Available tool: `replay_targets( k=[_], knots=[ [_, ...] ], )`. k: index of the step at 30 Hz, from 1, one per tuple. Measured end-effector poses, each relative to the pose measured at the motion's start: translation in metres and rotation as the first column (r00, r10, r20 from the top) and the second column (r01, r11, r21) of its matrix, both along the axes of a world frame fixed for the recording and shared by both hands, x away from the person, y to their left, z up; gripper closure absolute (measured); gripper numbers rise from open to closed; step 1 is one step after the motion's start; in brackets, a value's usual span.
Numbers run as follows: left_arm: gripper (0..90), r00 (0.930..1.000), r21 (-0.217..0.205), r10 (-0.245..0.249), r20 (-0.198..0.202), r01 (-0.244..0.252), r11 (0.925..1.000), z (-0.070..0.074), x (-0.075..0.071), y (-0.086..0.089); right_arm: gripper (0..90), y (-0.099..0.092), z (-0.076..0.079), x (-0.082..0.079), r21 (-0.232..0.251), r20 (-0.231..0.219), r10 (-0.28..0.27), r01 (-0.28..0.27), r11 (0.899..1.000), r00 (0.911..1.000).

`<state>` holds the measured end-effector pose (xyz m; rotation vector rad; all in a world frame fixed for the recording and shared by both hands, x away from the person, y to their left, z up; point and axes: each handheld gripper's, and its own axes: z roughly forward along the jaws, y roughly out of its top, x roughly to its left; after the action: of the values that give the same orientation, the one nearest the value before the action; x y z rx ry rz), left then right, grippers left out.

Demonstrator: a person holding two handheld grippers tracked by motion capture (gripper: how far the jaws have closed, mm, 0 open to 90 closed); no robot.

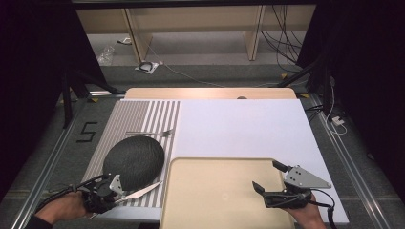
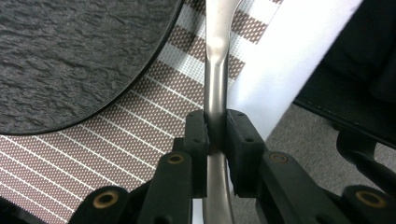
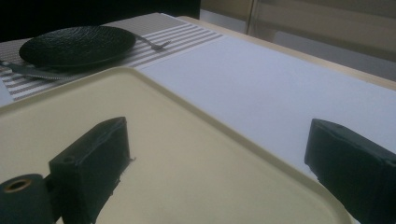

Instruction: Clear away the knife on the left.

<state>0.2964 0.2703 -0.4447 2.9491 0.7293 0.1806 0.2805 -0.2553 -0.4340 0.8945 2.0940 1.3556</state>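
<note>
We see the left gripper at the near left corner of the table, its two black jaws drawn in tight on the handle of a table knife; in the left gripper view the pads press against both sides of the metal handle, which runs straight out ahead between them. From that gripper the knife's blade reaches forward and to the right, lying low over the striped placemat and ending just short of the tray's left rim. Just ahead of the left gripper and a little to its left sits the dark, rough-surfaced plate, its round edge close beside the knife; whether plate and knife touch we cannot tell. Beyond the plate, farther from the gripper, a fork lies across the stripes. The right gripper hovers over the near right part of the cream tray, its jaws spread wide with nothing between them; in the right gripper view we look along both black fingers at the bare tray floor below and the white mat ahead of it. From the right gripper, the plate, the knife and the fork lie well off toward the other hand.
</note>
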Motion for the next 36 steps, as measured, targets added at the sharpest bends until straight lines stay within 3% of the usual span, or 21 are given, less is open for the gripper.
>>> replay_targets(
  k=[6,9,11,17,20,27,33,35,36],
  knots=[
    [78.9,0.9999,-0.047,0.001,0.015,0.0,0.9989,0.009,-0.005,-0.006,7.5,0.0,0.0,0.0,0.002,-0.001,-0.001,0.001,1.0,1.0],
    [79.0,0.9991,-0.067,0.026,0.033,-0.024,0.9975,0.015,-0.005,-0.014,7.6,0.001,0.001,-0.001,-0.004,-0.008,-0.003,0.003,1.0,1.0],
    [78.9,0.9974,-0.102,0.058,0.042,-0.053,0.9933,0.019,-0.005,-0.02,7.6,0.001,0.001,-0.001,0.003,0.001,0.001,-0.001,1.0,1.0],
    [78.9,0.9924,-0.154,0.105,0.064,-0.094,0.9836,0.027,0.001,-0.038,7.5,0.0,0.001,-0.001,0.004,0.001,0.001,-0.001,1.0,1.0],
    [78.9,0.9917,-0.173,0.089,0.093,-0.071,0.9823,0.03,0.001,-0.045,7.6,0.0,0.001,-0.001,0.003,0.002,0.001,-0.001,1.0,1.0],
    [78.9,0.9923,-0.228,0.069,0.103,-0.044,0.9726,0.035,0.004,-0.072,7.7,0.001,0.001,-0.001,0.004,0.004,0.004,-0.004,1.0,1.0],
    [78.9,0.994,-0.254,0.05,0.097,-0.024,0.967,0.036,0.007,-0.089,7.6,0.0,0.002,-0.001,0.0,0.001,-0.003,0.003,1.0,1.0],
    [78.9,0.9949,-0.279,0.045,0.091,-0.018,0.9601,0.036,0.009,-0.098,7.6,0.0,0.001,-0.001,0.008,0.007,-0.004,0.004,1.0,1.0],
    [78.9,0.9949,-0.279,0.045,0.091,-0.018,0.9601,0.036,0.009,-0.098,7.6,0.0,0.001,-0.001,0.008,0.007,-0.004,0.004,1.0,1.0]
  ],
)
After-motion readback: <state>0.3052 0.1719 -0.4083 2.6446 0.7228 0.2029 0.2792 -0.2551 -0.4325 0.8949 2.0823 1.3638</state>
